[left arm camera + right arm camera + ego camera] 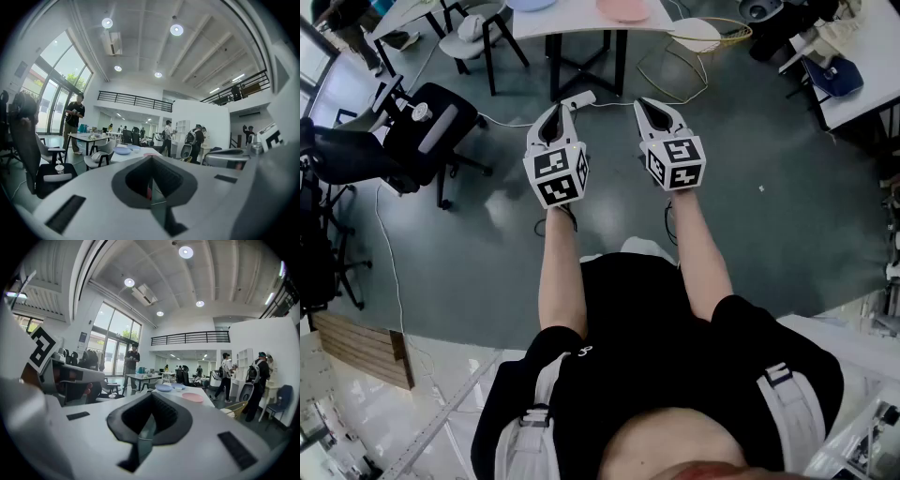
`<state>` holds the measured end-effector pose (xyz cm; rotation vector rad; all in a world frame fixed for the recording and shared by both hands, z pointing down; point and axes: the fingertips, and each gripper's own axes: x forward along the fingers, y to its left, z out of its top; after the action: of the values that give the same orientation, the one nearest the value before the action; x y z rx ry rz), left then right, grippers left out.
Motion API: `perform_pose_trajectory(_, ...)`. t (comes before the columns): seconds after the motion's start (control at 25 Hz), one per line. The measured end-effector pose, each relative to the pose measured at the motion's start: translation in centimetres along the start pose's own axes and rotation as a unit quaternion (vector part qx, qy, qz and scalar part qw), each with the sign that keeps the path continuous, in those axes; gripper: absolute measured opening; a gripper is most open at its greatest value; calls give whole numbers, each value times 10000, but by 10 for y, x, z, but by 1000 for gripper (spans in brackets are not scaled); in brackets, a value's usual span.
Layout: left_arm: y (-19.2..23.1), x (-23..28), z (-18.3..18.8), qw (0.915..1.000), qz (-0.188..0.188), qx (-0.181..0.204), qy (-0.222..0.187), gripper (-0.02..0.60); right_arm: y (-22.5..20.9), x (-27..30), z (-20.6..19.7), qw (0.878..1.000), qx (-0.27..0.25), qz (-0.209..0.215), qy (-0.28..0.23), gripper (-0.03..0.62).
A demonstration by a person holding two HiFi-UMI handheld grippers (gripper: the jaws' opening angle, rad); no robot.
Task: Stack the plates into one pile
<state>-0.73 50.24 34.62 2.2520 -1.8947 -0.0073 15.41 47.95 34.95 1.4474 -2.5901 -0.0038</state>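
A white table (581,19) stands ahead at the top of the head view. On it lie a blue plate (530,4) and a pink plate (623,9). My left gripper (562,105) and right gripper (648,105) are held side by side over the floor, short of the table, both shut and empty. The left gripper view shows the left gripper (152,161) aimed at the table, with the blue plate (122,150) beyond it. Past the right gripper (151,397), the right gripper view shows the blue plate (164,388), a small white bowl (178,386) and the pink plate (192,397).
A black office chair (431,127) stands at the left and a white chair (478,28) beside the table. A yellow wire basket (708,37) sits on the floor at the right, with cables trailing nearby. Several people (226,376) stand farther back in the hall.
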Motion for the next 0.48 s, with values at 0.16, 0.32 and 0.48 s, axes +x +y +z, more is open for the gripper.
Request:
perform_pose_trajectory(0.16,-3,5,1,10000,-64,-5,6,12,-2,4,2,10000,41,-9,-29,6)
perform_pose_trajectory(0.32,-3,8,-1,9999,-102,-44,27,12,1,4,5,9996,211,23,-184,8)
perform_pose_trajectory(0.48,-1,12,-2,9999,-108,-120,39,12,-1,6,4,9998,70,-97,-142,8)
